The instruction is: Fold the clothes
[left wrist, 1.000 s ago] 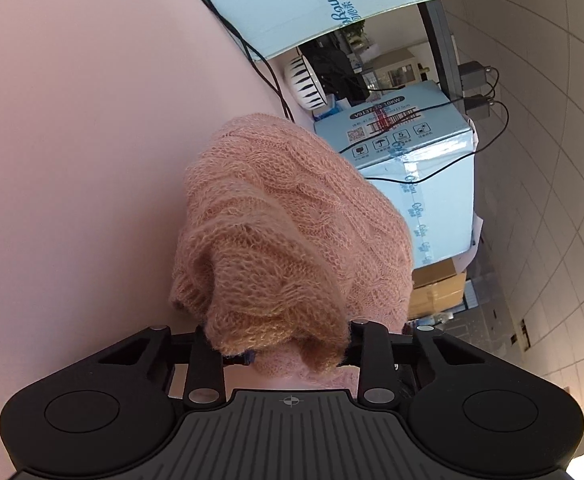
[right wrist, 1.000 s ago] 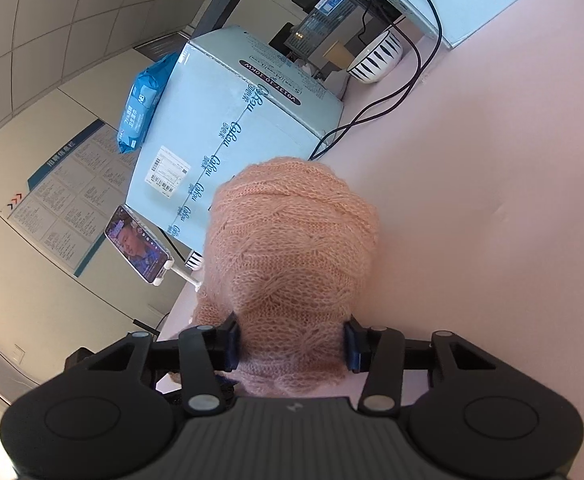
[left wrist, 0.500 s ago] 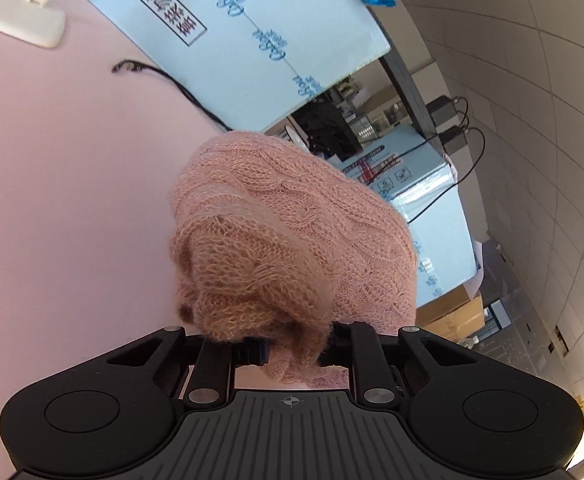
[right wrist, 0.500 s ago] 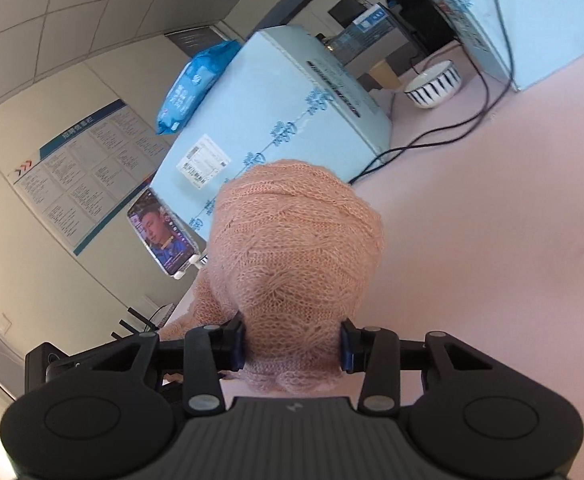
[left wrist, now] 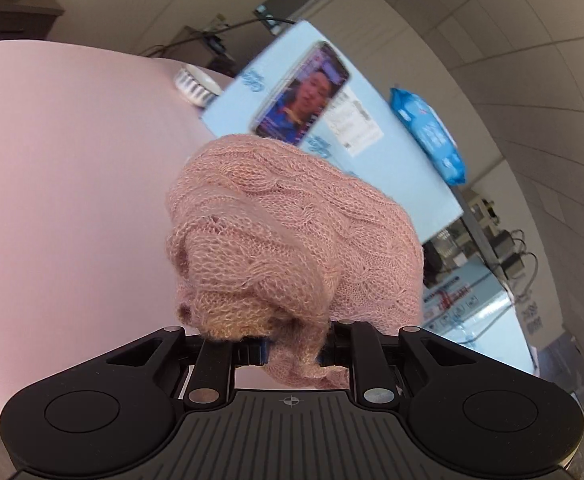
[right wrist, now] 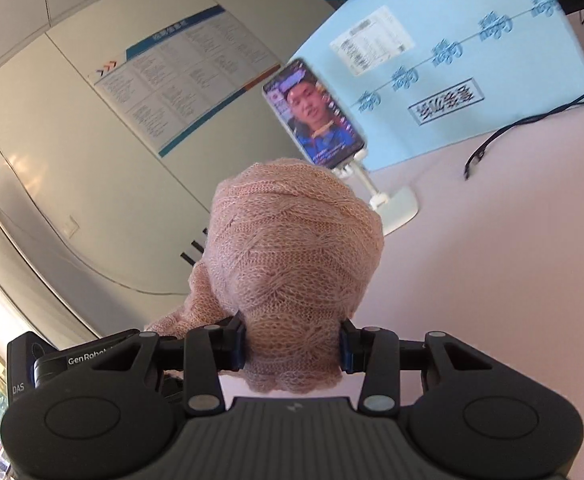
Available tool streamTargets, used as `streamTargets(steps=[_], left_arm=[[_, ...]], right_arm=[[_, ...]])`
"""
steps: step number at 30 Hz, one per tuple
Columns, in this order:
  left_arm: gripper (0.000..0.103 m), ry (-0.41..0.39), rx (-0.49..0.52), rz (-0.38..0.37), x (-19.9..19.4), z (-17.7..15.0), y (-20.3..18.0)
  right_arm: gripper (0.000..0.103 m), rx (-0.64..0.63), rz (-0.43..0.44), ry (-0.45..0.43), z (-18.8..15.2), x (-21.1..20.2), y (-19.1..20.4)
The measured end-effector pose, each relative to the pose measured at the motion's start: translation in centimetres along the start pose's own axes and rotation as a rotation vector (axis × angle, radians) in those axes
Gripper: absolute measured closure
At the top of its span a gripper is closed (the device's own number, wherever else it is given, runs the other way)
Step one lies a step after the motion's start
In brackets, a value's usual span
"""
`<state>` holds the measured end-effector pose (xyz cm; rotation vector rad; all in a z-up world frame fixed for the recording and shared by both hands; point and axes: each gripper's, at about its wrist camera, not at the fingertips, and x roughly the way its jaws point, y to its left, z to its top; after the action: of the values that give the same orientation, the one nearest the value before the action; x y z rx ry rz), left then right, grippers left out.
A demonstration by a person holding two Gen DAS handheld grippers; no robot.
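1. Two grips on one sweater (left wrist: 292, 240): left gripper (left wrist: 292, 350) is nearly closed, pinching a thin bunch of knit; right gripper (right wrist: 292, 350) is partly open, its pads clamping a thicker wad (right wrist: 292, 272).
2. The sweater is bunched in front of both cameras, apparently off the pink table (left wrist: 72, 160). Likely held at two points to carry it or spread it for a fold.
3. The phone (right wrist: 316, 116) on its stand sits far, by the blue box (right wrist: 472, 60). Neither is involved.
4. Hidden: the sweater's lower part, its shape, and whether any hem touches the table. Fingertips are buried in knit.
5. The left view is motion-blurred, so the far clutter is unclear.
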<state>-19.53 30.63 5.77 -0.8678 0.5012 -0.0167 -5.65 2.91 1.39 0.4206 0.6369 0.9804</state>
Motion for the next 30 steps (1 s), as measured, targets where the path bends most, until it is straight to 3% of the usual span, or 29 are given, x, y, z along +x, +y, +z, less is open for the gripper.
streamTargets(steps=[6, 8, 13, 16, 18, 19, 22, 26, 28, 30], left_arm=[[0.083, 0.028, -0.133, 0.098, 1.8, 0.1, 5.2], [0.083, 0.035, -0.153, 0.082, 2.2, 0.1, 6.0], [0.069, 0.063, -0.185, 0.079, 3.0, 0.3, 6.2], [0.053, 0.080, -0.206, 0.108, 2.2, 0.8, 6.1], [0.035, 0.075, -0.237, 0.136, 1.2, 1.0, 6.2], [0.031, 0.062, -0.261, 0.158, 0.4, 1.2, 6.3], [0.023, -0.080, -0.304, 0.281, -2.7, 1.2, 6.0], [0.017, -0.301, -0.311, 0.435, -5.9, 0.8, 4.7], [0.017, -0.380, -0.355, 0.448, -7.1, 0.7, 4.6], [0.017, -0.435, -0.385, 0.410, -7.9, 0.6, 4.3]], right_arm=[[0.060, 0.098, -0.054, 0.108, -2.2, 5.7, -1.0], [0.060, 0.110, -0.058, 0.111, -2.4, 5.9, -1.4], [0.055, 0.095, -0.079, 0.078, -2.7, 5.7, -1.5], [0.041, 0.112, -0.084, 0.080, -2.6, 5.6, -1.7], [0.026, 0.128, -0.086, 0.062, -2.5, 5.4, -2.0], [0.024, 0.133, -0.084, 0.047, -2.4, 5.3, -2.1], [0.016, 0.117, -0.077, -0.011, -2.2, 4.5, -1.8], [0.011, 0.102, -0.183, -0.069, -1.9, 3.5, -1.6], [0.012, 0.161, -0.192, -0.066, -1.9, 2.9, -2.5], [0.012, 0.240, -0.194, -0.070, -1.7, 1.4, -3.8]])
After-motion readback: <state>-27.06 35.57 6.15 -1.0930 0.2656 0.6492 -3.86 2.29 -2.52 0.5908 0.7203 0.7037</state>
